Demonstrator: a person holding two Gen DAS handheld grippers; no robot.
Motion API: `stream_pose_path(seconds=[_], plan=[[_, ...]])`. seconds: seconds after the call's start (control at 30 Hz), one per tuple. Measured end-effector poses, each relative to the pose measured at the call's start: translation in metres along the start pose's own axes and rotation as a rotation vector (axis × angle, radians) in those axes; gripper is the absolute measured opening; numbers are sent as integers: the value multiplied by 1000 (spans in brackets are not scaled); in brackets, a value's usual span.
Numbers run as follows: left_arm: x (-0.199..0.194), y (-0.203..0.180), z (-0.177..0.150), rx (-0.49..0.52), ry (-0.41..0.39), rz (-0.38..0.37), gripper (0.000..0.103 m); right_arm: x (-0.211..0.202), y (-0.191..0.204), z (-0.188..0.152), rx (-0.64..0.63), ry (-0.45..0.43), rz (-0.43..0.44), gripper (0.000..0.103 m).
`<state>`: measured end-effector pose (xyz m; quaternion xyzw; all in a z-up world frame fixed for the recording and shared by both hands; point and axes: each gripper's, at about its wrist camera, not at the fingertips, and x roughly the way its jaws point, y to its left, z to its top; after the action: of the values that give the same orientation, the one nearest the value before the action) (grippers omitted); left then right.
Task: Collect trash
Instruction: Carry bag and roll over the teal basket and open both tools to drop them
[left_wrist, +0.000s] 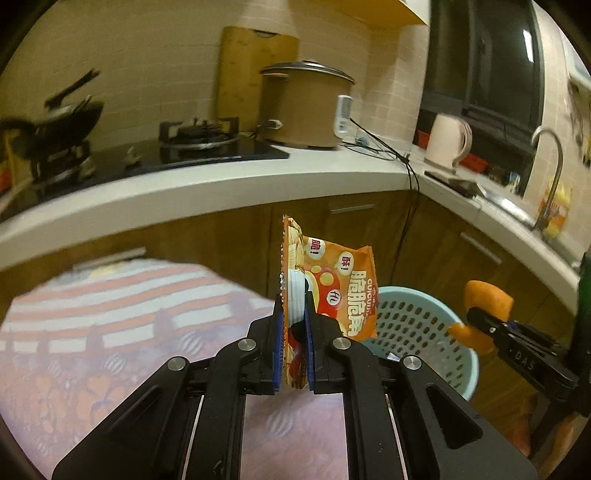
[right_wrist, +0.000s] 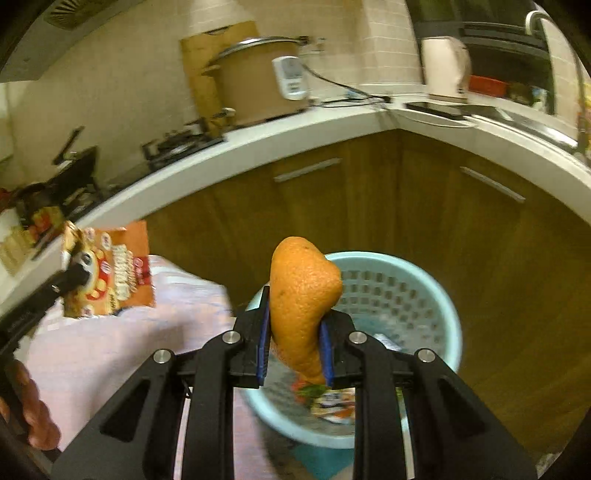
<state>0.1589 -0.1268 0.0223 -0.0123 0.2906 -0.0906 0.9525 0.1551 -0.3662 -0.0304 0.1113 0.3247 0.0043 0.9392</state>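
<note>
Clamped in my left jaws (left_wrist: 292, 314) stands an orange snack wrapper (left_wrist: 328, 288), my right jaws (right_wrist: 295, 325) pinch an orange peel (right_wrist: 301, 295), both held near the pale-blue basket (right_wrist: 443, 295) on the floor.

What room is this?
A home kitchen, most likely. There's a gas stove and a rice cooker on the counter, a kettle, and a tap over a sink in the corner.
</note>
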Motion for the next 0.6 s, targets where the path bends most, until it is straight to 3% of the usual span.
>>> stream_pose_path(seconds=[0.13, 0.23, 0.6], plan=[[23, -33, 0, 61, 9, 2, 7, 15, -24, -4, 36, 30, -30, 19], [39, -51, -3, 99, 21, 2, 7, 27, -33, -8, 28, 48, -120, 19], [86, -90, -13, 159, 87, -56, 8, 60, -62, -15, 110, 133, -87, 21]])
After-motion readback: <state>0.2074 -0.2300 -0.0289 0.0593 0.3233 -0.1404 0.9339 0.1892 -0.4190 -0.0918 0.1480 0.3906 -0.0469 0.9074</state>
